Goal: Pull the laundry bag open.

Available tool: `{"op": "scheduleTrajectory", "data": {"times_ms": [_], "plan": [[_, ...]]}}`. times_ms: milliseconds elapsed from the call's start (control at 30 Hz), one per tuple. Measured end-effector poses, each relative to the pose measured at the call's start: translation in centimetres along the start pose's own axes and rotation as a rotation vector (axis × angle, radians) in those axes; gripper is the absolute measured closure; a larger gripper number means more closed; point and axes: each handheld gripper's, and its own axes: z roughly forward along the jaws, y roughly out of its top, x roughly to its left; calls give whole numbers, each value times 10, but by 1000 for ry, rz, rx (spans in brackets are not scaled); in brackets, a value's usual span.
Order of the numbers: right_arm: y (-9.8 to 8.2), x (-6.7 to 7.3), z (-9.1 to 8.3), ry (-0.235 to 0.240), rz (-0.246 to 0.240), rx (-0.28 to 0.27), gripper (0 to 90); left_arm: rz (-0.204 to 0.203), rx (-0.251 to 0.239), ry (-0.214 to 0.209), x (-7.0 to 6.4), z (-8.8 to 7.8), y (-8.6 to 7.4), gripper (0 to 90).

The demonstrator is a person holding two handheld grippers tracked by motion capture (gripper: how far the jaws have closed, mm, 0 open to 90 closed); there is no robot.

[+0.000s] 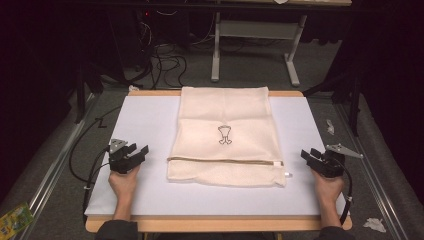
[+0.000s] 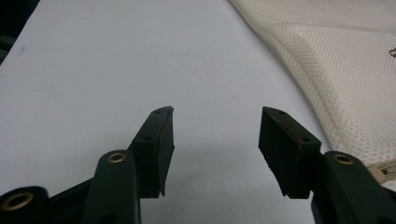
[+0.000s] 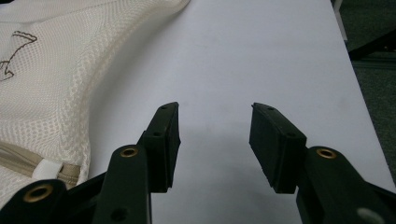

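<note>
Mesh bag point(image 1: 225, 137) btwn grippers — both empty

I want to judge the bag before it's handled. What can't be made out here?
- Contents of the mesh bag: hidden by its own cloth in the high view.
- Its printed figure: too small in the high view, cut by the edge in both gripper views.
- Zipper pull: partly behind the right gripper's jaw.
- Side tag: cut by the left gripper view's edge, unreadable.

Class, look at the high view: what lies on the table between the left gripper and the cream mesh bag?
Nothing: between the left gripper and the mesh bag there is just bare white table surface, as the high view shows.
</note>
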Motion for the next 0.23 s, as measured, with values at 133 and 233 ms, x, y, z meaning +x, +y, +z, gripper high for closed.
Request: {"op": "scheduleTrajectory", "data": {"times_ms": [133,233], "plan": [[0,-1,0,3,8,-7,529,7,0,-3,-1,0,0,449],[-1,-2,-1,7,15,-13,519,10,0,-4,-1,-1,0,447]]}}
